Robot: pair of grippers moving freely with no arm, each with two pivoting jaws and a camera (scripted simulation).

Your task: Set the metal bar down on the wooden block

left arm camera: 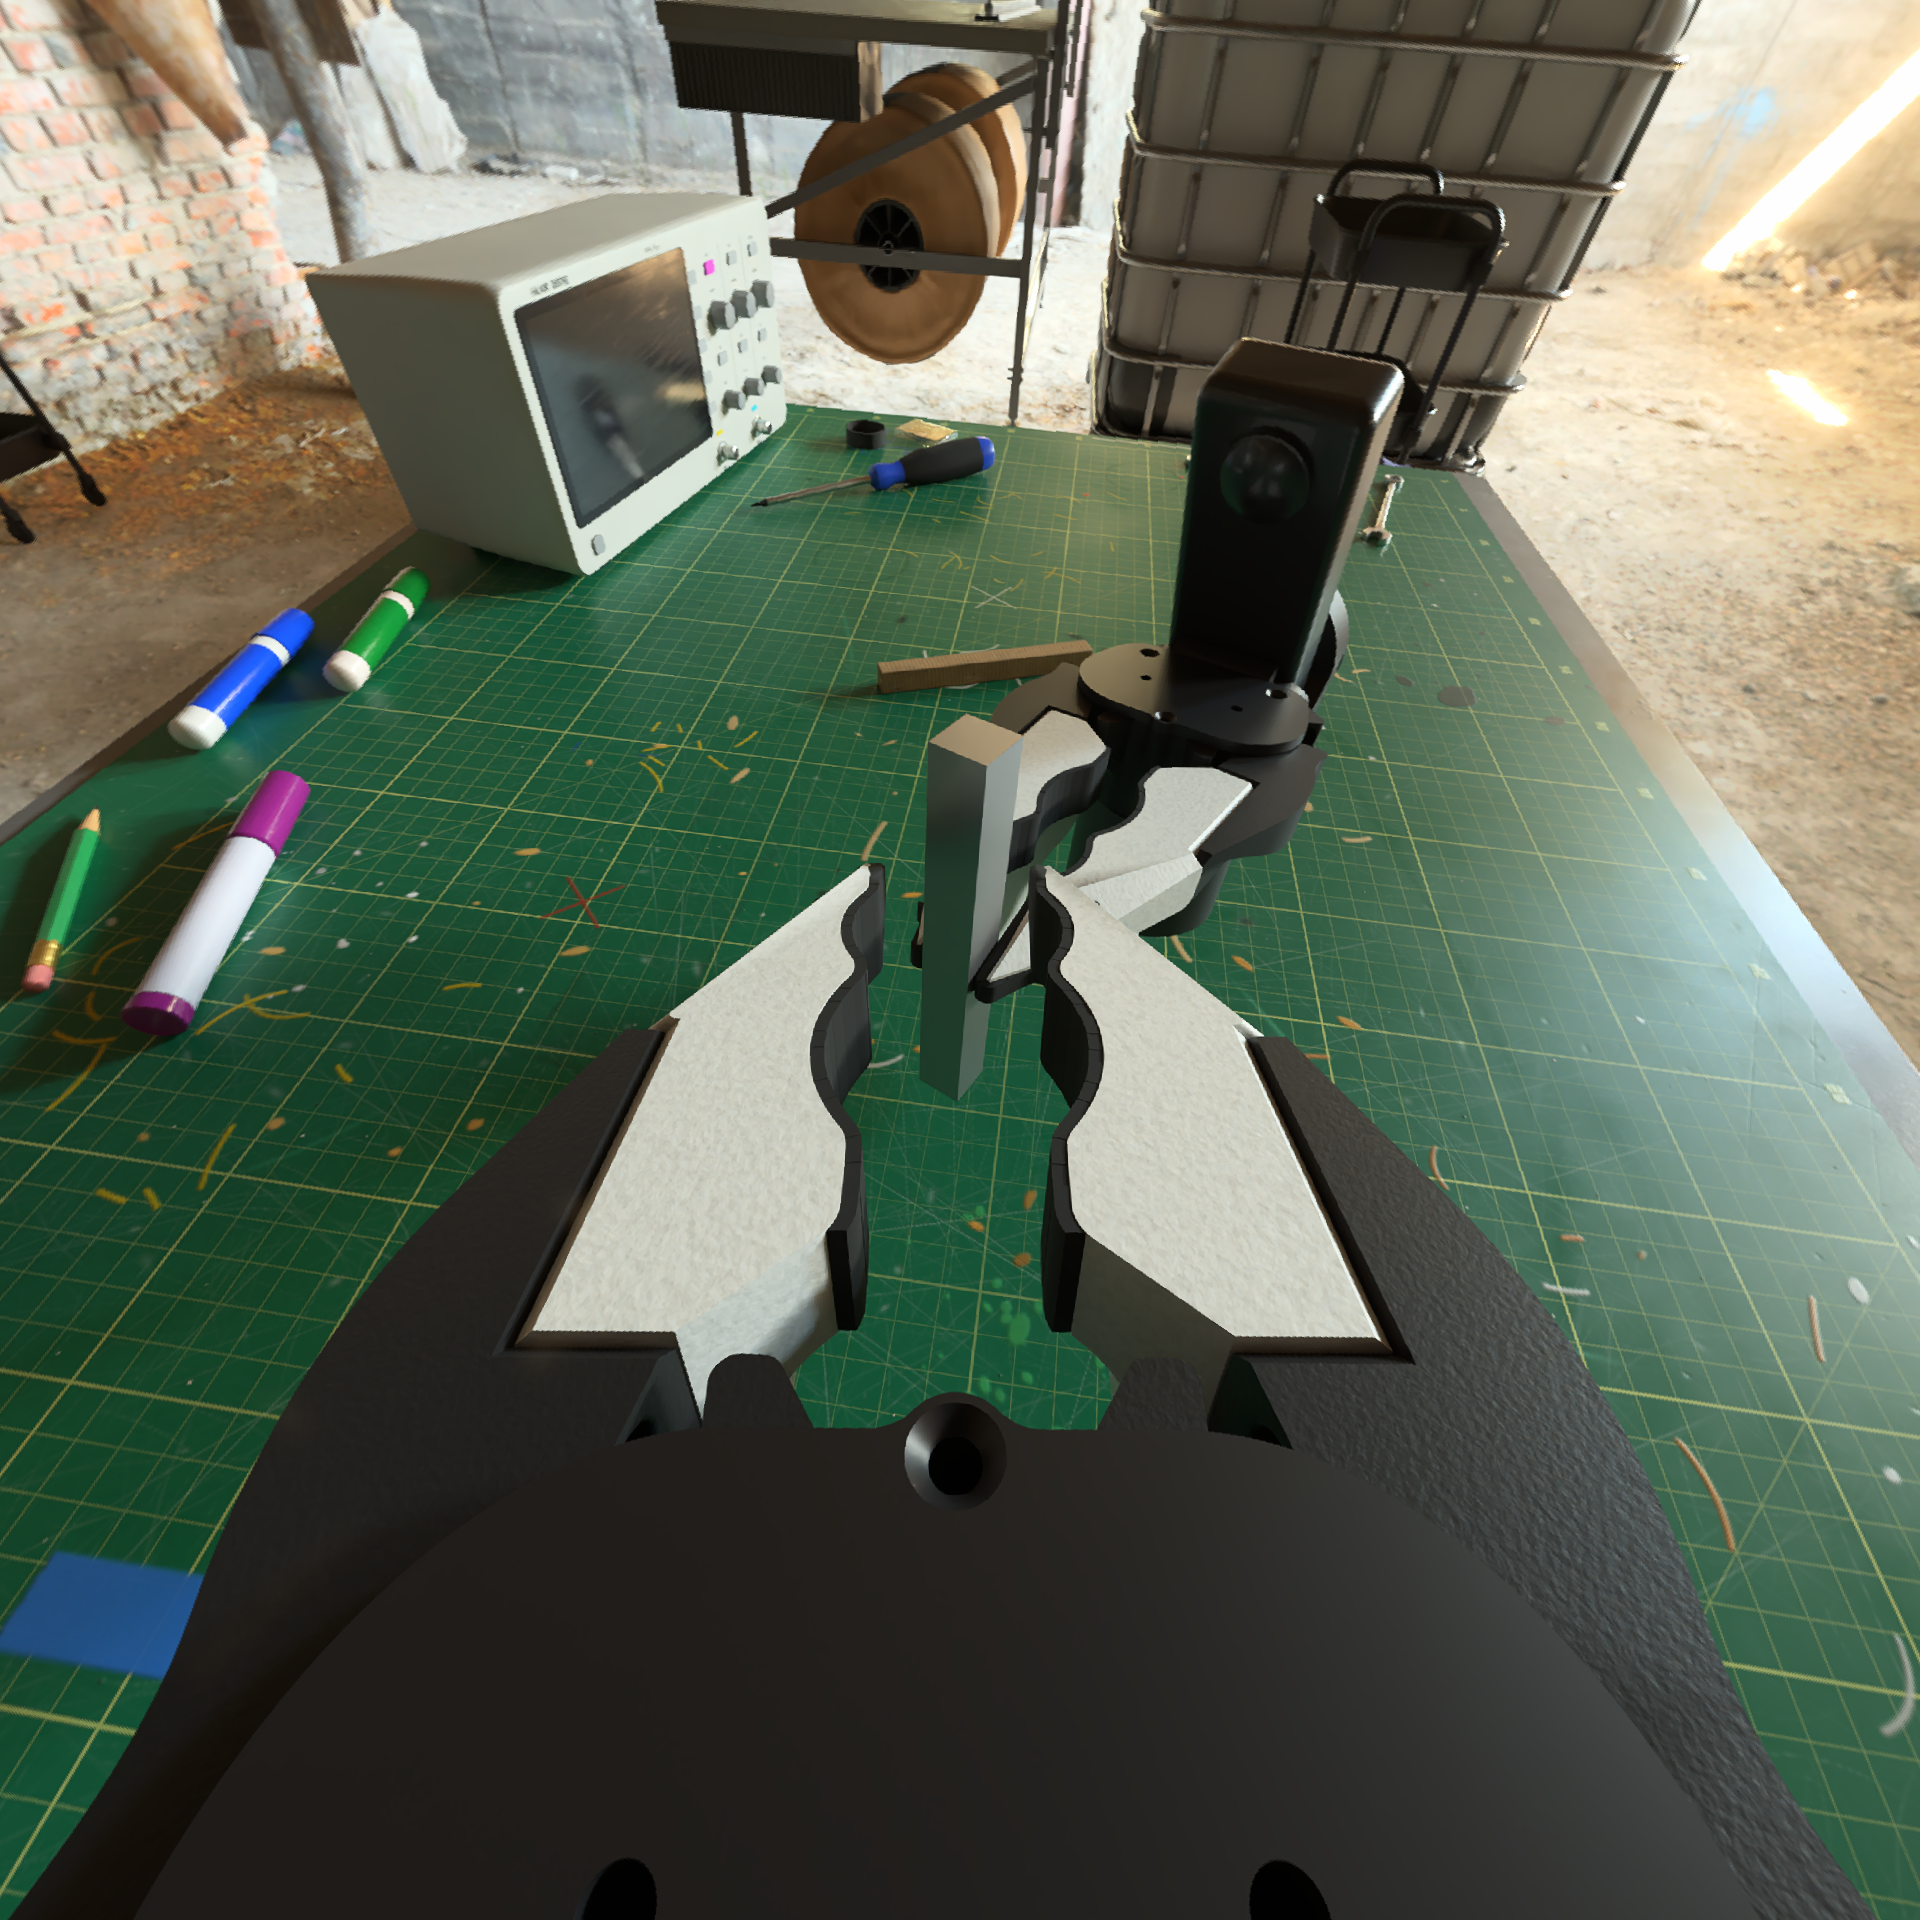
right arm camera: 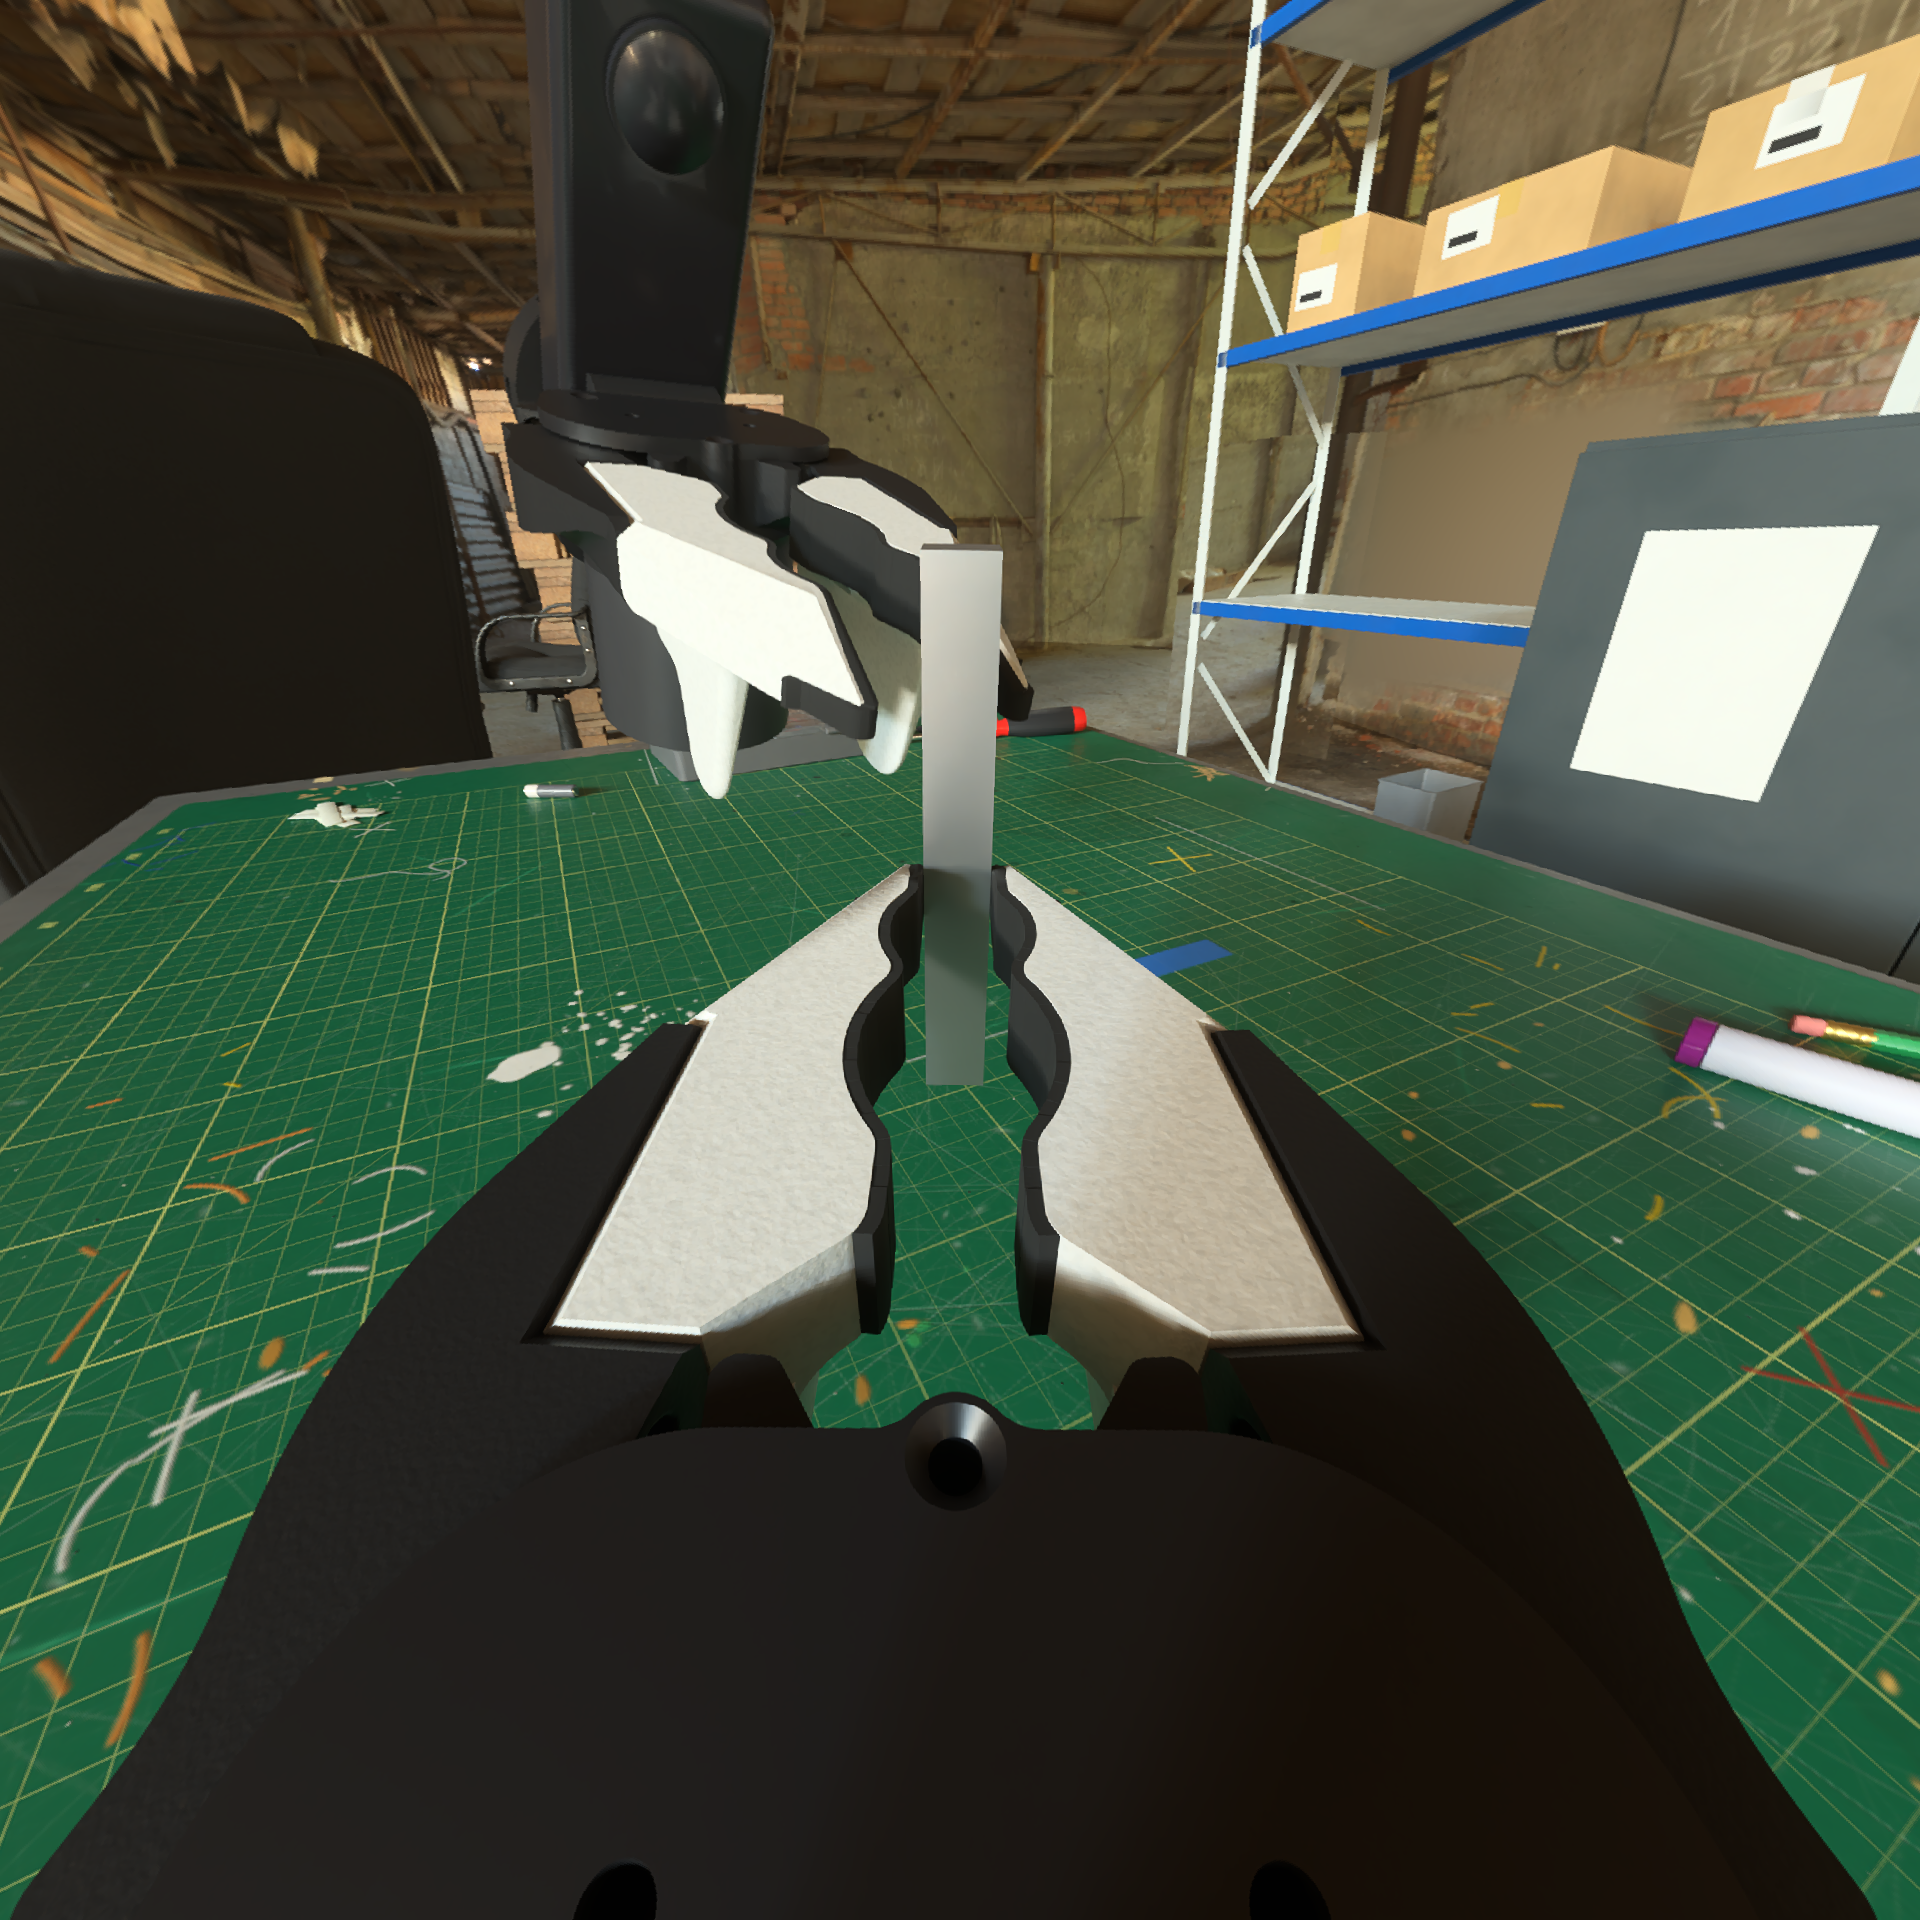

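A grey metal bar stands upright above the green mat. My right gripper is shut on its lower half, and the bar rises straight up from its tips. My left gripper is open with its fingers on either side of the bar, a gap showing on each side. In the left wrist view the right gripper reaches in from the far right. The wooden block, a flat tan strip, lies on the mat beyond the right gripper. It does not show in the right wrist view.
An oscilloscope and a blue-handled screwdriver sit at the mat's far end. Markers and a pencil lie at the left. A purple-capped marker, a grey cabinet and blue shelving are on the right.
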